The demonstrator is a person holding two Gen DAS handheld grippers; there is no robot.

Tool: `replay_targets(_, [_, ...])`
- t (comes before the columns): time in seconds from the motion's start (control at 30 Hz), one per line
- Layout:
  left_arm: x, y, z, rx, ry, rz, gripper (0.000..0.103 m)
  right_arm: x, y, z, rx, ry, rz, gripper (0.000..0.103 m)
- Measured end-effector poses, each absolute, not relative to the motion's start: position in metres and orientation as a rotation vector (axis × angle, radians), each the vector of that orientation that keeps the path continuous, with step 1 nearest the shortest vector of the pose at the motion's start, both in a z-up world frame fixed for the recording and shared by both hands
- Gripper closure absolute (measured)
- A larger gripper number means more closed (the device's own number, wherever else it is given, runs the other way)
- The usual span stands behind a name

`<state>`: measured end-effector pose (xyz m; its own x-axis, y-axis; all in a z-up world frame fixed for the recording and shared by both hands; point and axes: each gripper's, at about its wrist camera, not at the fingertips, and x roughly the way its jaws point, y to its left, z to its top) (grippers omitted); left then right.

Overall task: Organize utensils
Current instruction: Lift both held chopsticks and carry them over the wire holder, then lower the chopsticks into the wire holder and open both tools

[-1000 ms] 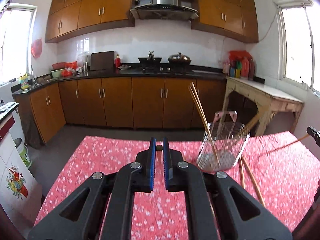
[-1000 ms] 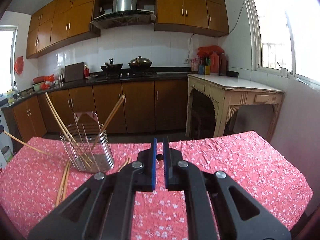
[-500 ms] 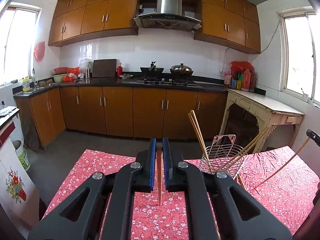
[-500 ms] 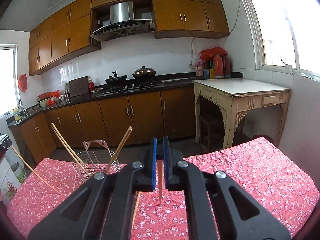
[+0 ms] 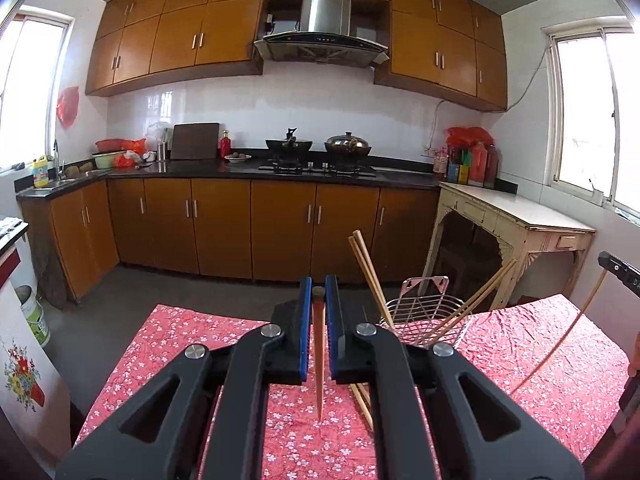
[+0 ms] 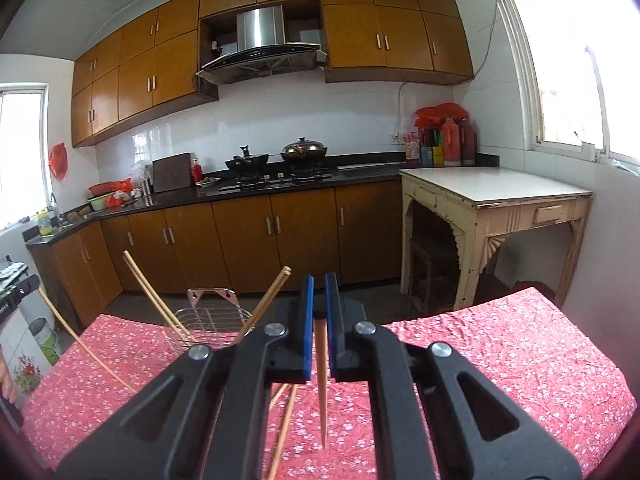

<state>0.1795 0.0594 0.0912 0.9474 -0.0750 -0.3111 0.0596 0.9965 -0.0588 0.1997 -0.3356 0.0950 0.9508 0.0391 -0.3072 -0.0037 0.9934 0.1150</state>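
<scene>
My left jaws (image 5: 319,336) pinch a chopstick (image 5: 319,364), tip hanging down; the rack (image 5: 424,320) stands just right of them. My right jaws (image 6: 319,332) pinch another (image 6: 321,384), rack (image 6: 212,326) to their left. Both sticks hang near upright over the bench (image 5: 560,360), neither hand clearly nearer.

A red tablecloth (image 5: 520,364) with small white flowers. Pale tan wooden chopsticks (image 5: 370,276) in a silver wire basket (image 5: 424,316). Black grippers with blue pads (image 5: 306,332). Orange-brown cabinets (image 6: 248,240), black counter (image 6: 360,170), white tiled wall (image 5: 320,116).
</scene>
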Motion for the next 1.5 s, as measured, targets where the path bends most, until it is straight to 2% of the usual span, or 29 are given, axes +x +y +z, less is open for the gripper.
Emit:
replay_targets(0.23, [0.176,0.046,0.108,-0.061,0.293,-0.114,0.096,0.201,-0.328,0.115,0.139,0.294,0.081,0.096])
replay_targets(0.77, [0.206,-0.006,0.196,-0.116,0.102,-0.179,0.096,0.227,-0.277,0.221,0.121,0.097,0.18,0.096])
replay_targets(1.0, [0.251,-0.027,0.19,-0.135,0.073,-0.123,0.096,0.276,-0.255,0.209,0.094,0.083,0.175,0.096])
replay_targets(1.2, [0.287,-0.031,0.163,-0.15,0.103,-0.072,0.096,0.316,-0.251,0.186,0.134,0.087,0.187,0.096])
replay_targets(1.5, [0.318,-0.027,0.125,-0.143,0.225,-0.052,0.096,0.367,-0.272,0.133,0.213,0.236,0.178,0.095])
